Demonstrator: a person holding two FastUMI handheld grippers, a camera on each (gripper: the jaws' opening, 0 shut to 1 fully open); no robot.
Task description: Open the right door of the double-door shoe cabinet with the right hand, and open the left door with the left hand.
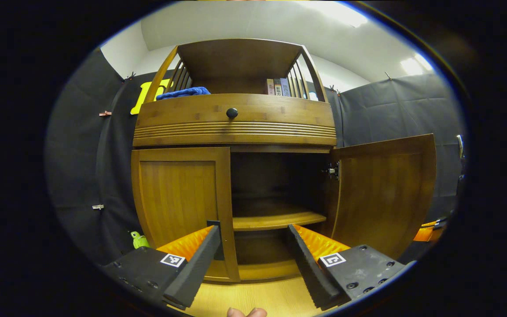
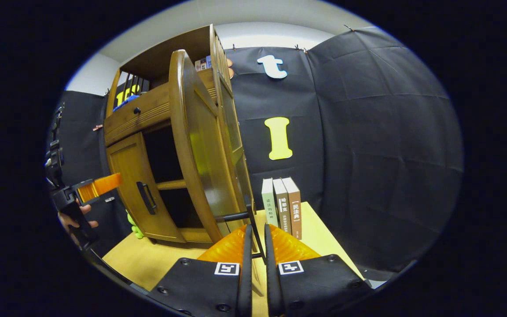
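Right gripper [image 2: 255,246], fingers pinched on the right door's handle [image 2: 253,229], with the right door [image 1: 383,193] swung wide. Left gripper [image 1: 253,259], jaws spread, faces the closed left door [image 1: 178,193] of the shoe cabinet [image 1: 236,123].

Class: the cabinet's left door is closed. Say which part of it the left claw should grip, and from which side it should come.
Grip the dark handle on the left door. It is an upright bar standing off the front near the door's inner edge, so the open left claw should probably come straight at the front, one finger on each side of the bar.
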